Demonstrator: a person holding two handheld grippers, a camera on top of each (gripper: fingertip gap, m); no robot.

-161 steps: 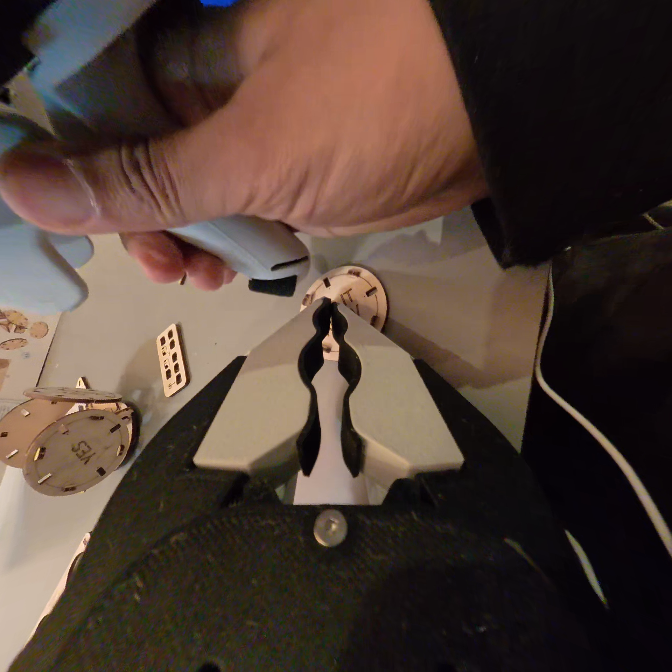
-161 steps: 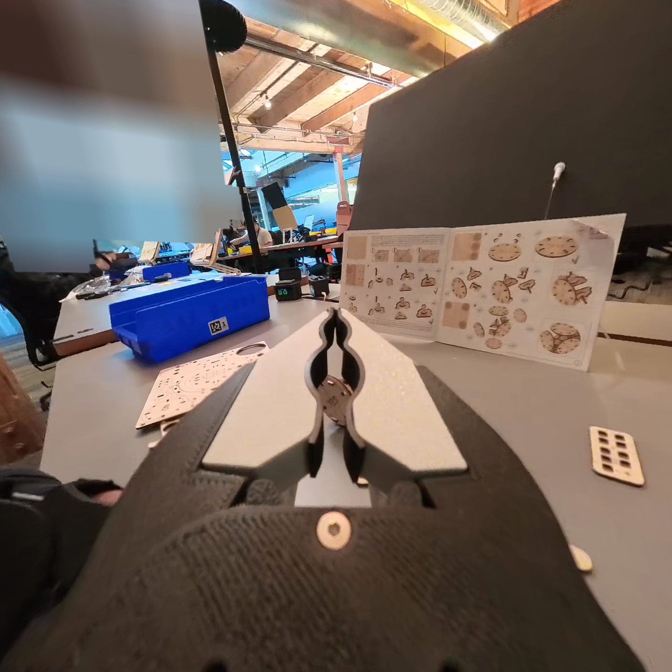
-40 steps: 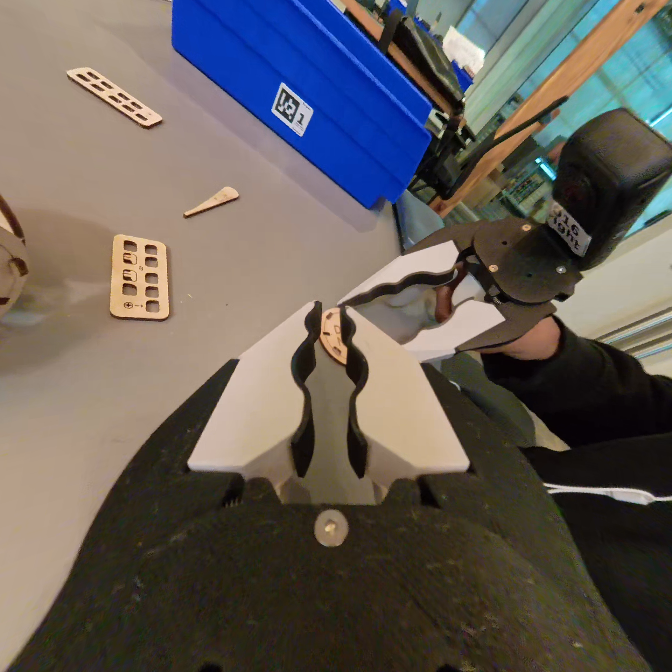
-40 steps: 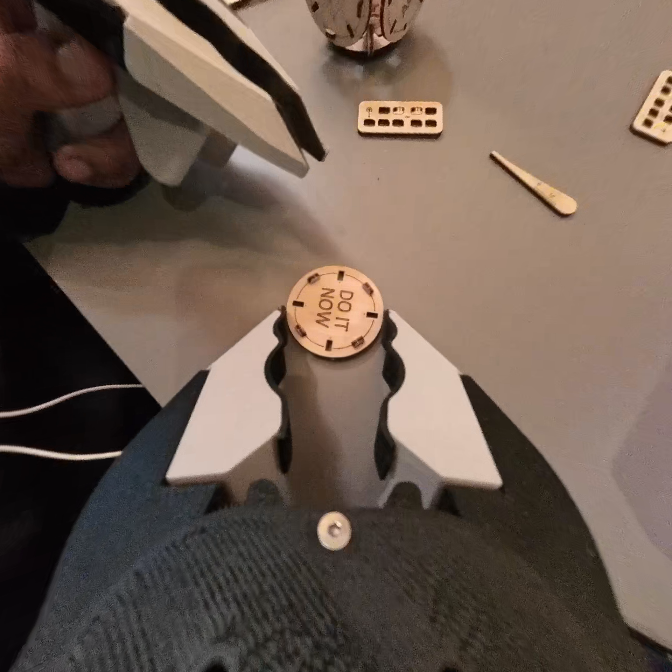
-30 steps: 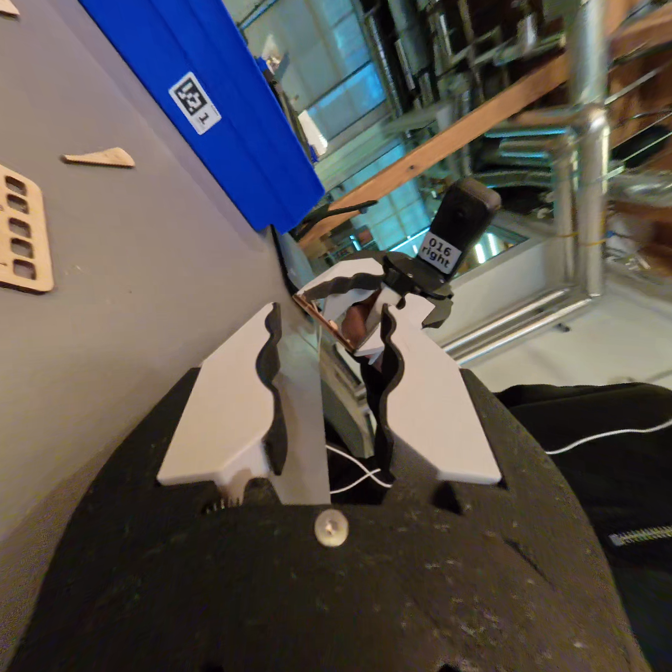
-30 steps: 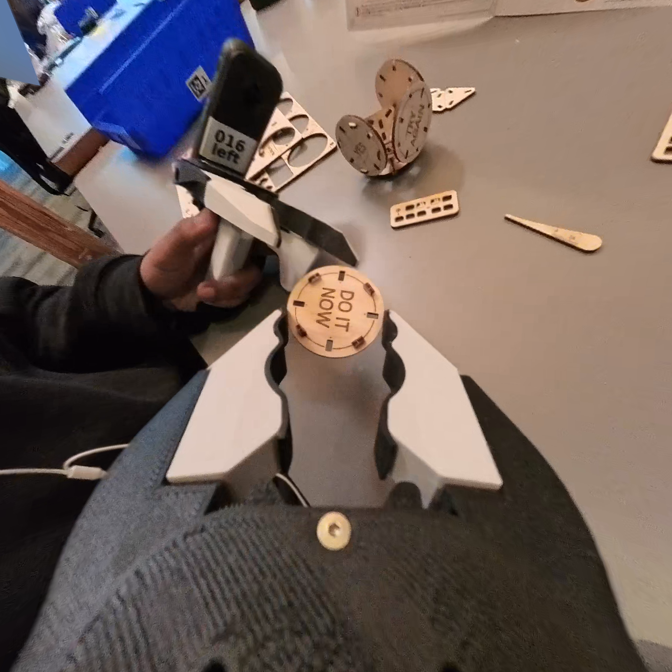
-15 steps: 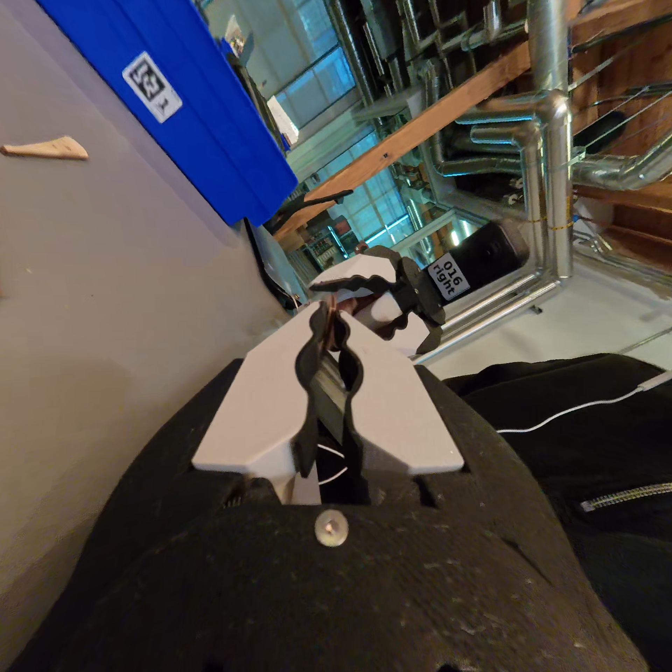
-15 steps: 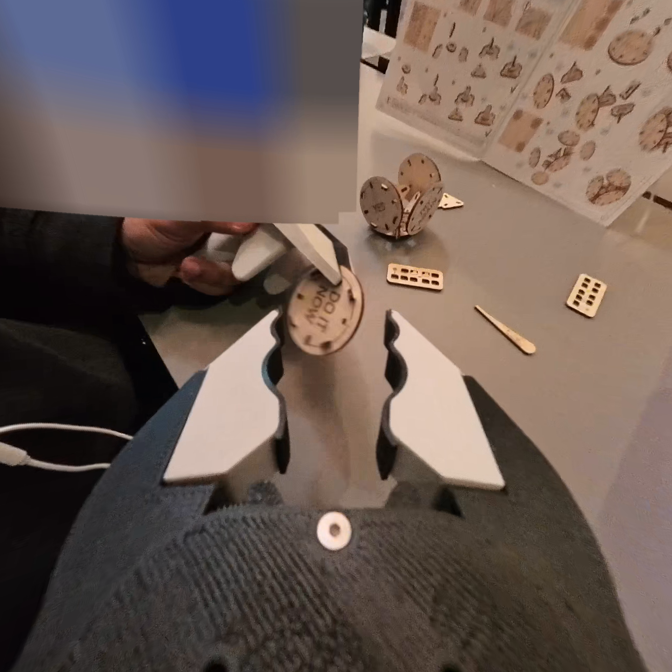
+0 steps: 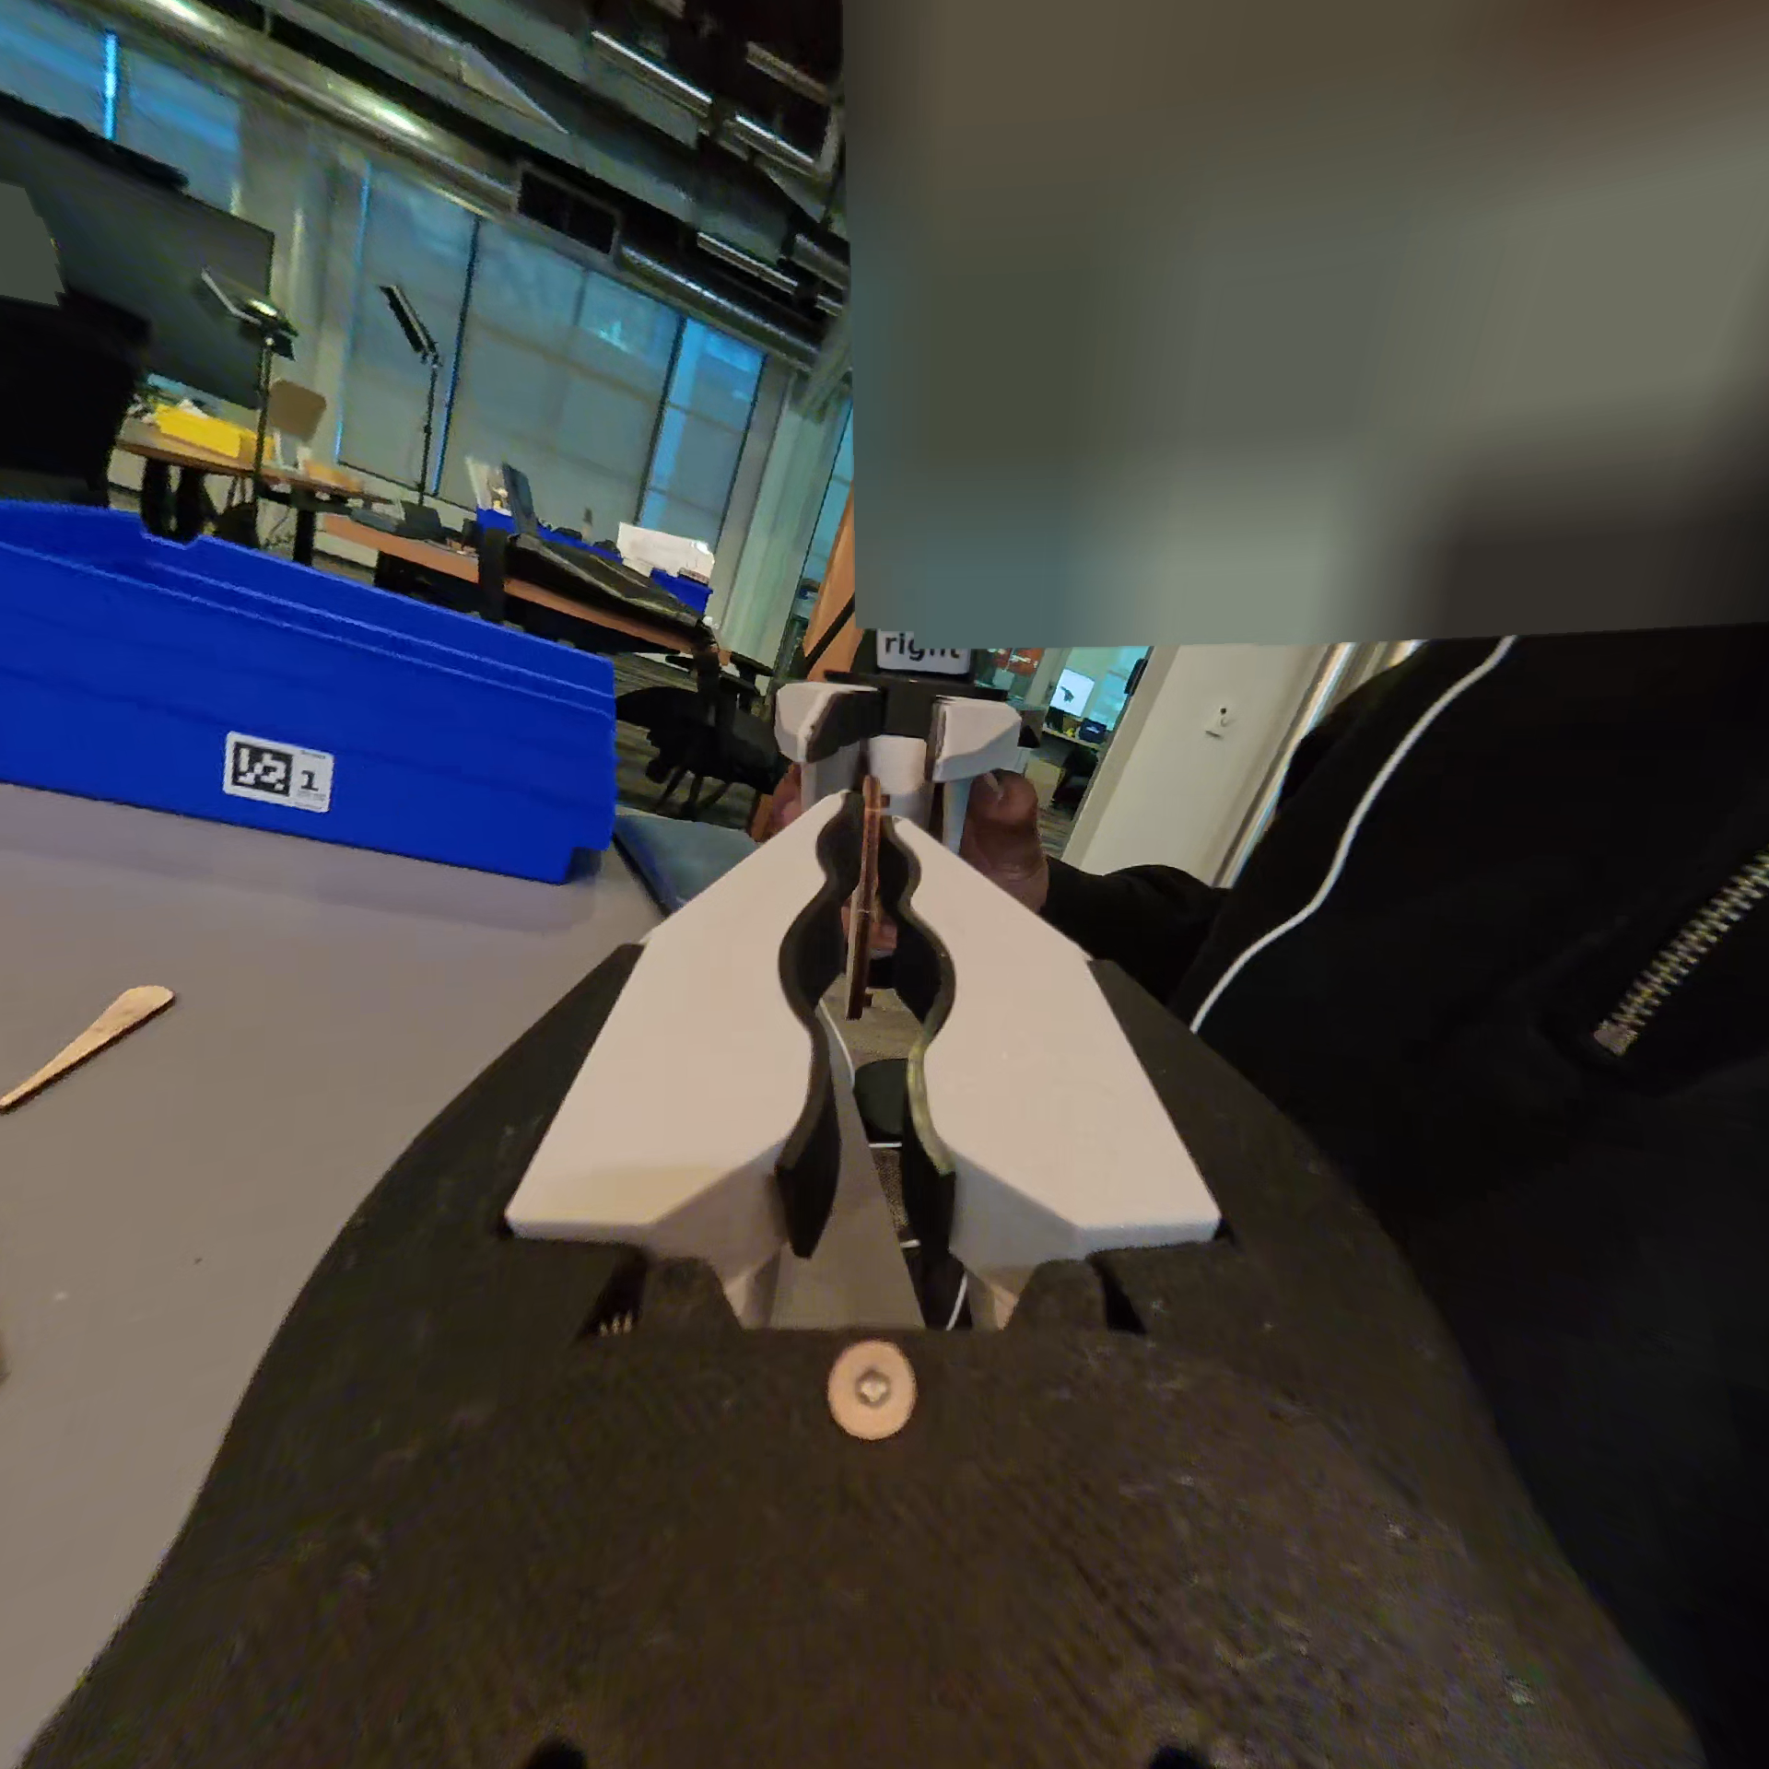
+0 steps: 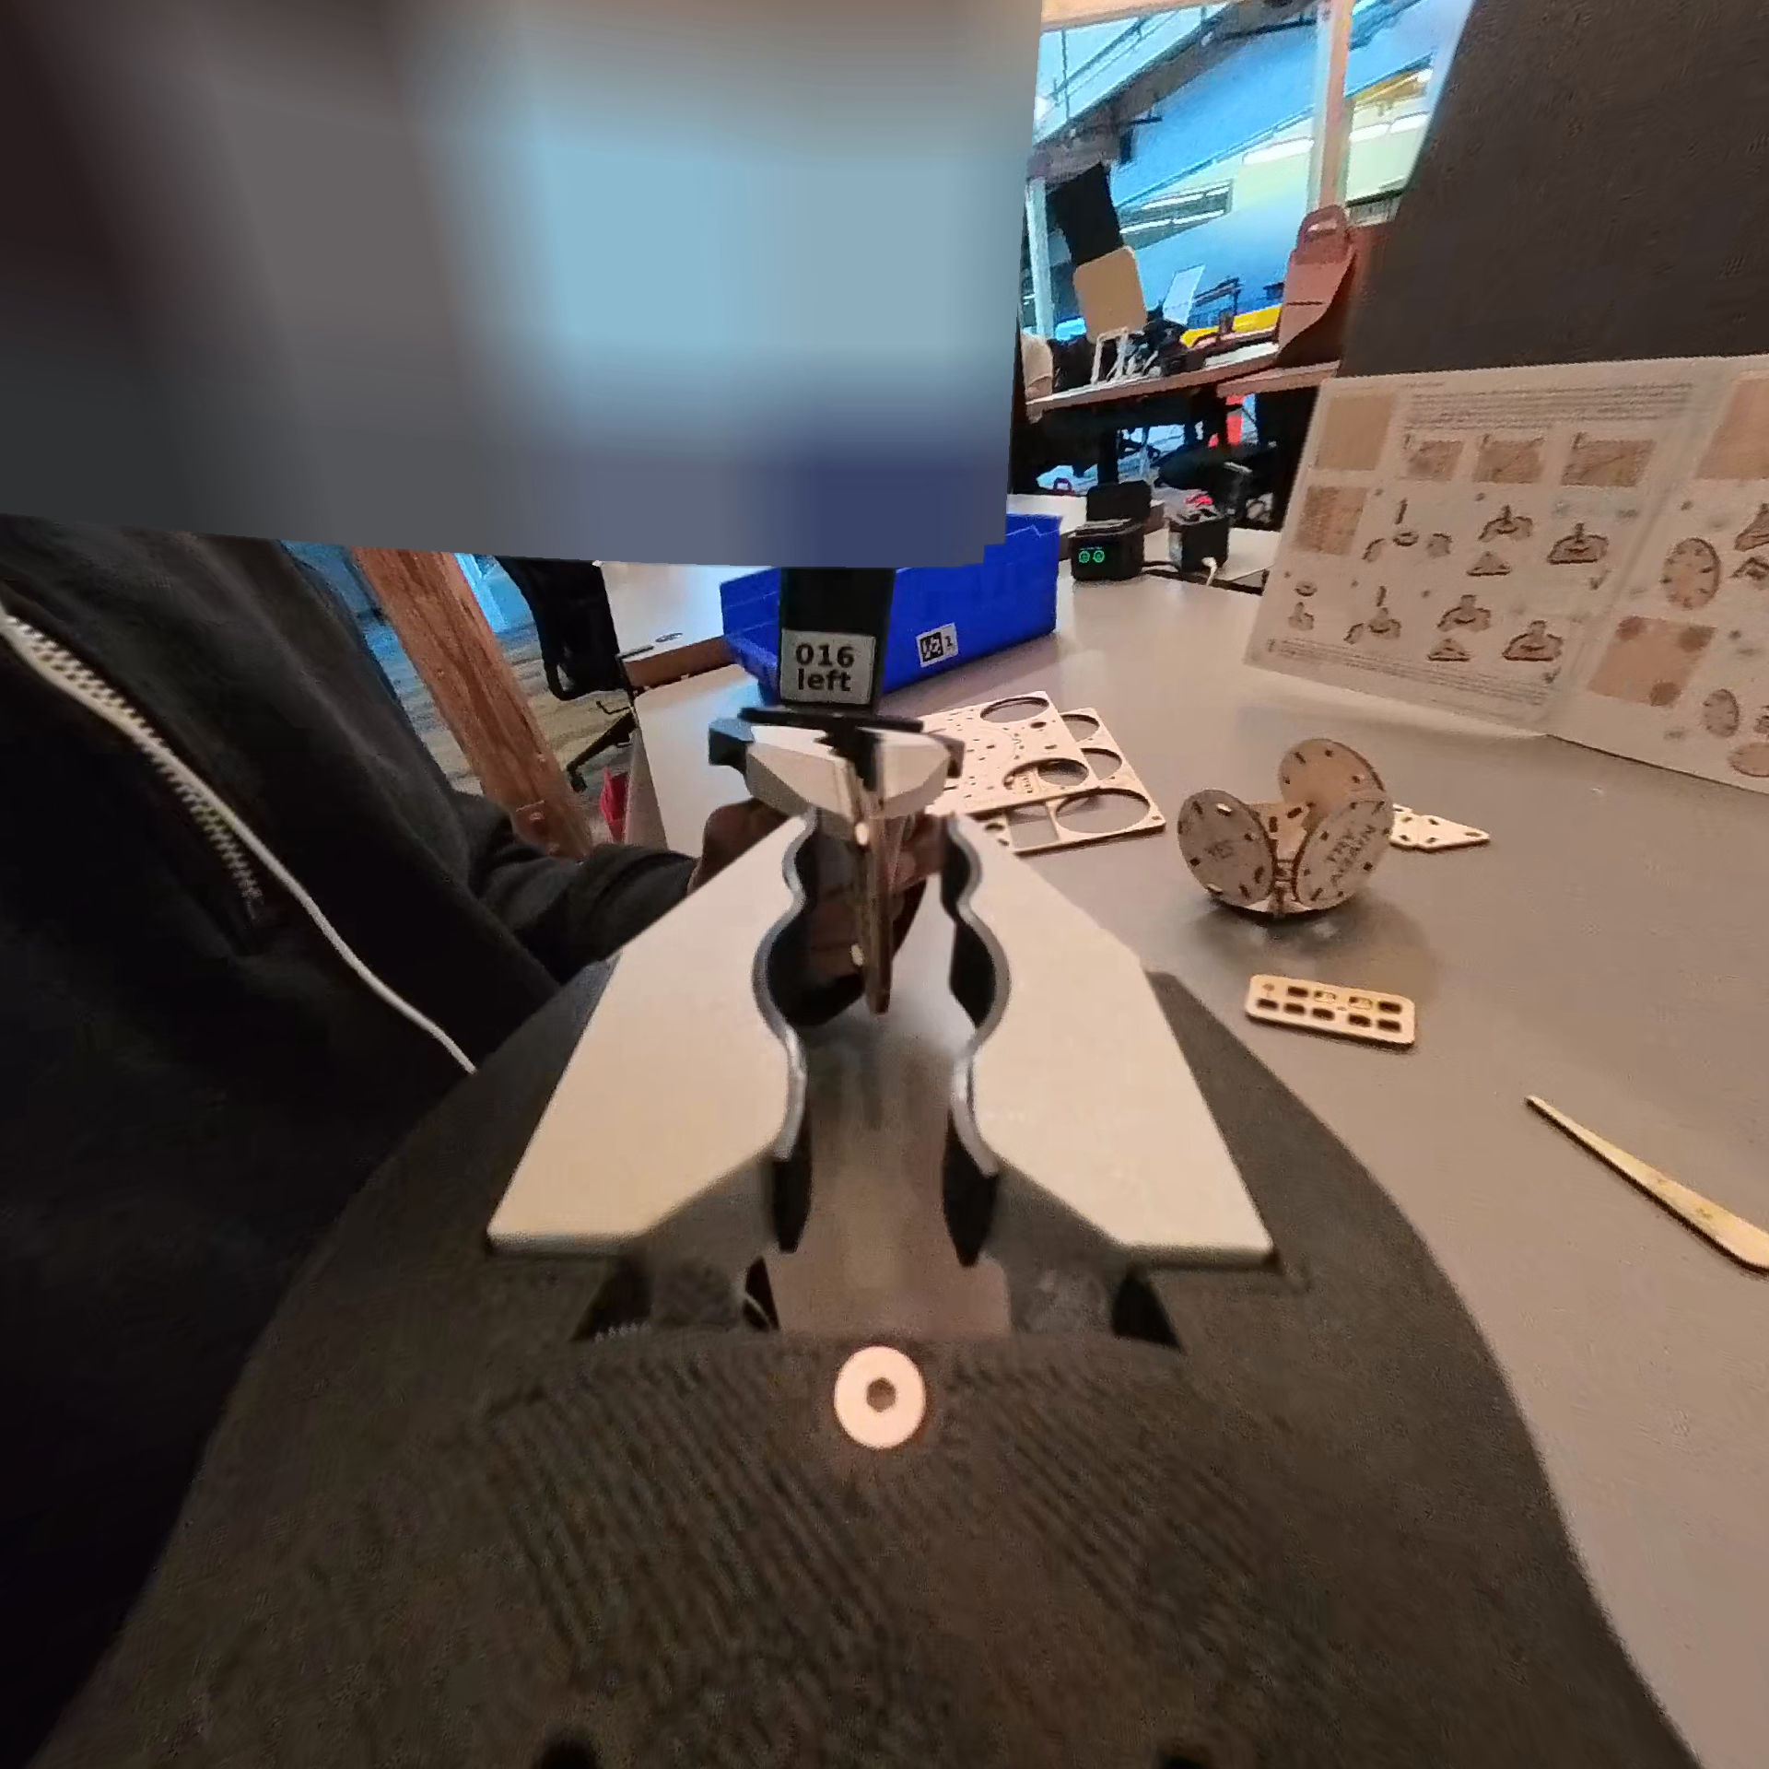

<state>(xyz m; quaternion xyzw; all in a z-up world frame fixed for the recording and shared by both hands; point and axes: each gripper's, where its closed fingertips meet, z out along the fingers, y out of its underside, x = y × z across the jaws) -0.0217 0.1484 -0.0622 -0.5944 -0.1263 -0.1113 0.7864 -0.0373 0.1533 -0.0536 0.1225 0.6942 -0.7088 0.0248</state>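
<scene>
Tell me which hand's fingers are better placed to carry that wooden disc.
Likely the left gripper: its fingers are shut on the wooden disc, seen edge-on. The right gripper stands open around it, not touching.

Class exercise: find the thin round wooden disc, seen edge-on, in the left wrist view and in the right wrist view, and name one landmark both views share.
Left wrist view: the wooden disc stands edge-on at picture centre, clamped between the left gripper's fingertips.
Right wrist view: the disc hangs edge-on at centre, between the right gripper's parted fingers, gripped by the left gripper beyond.
Shared landmark: the blue bin.
</scene>
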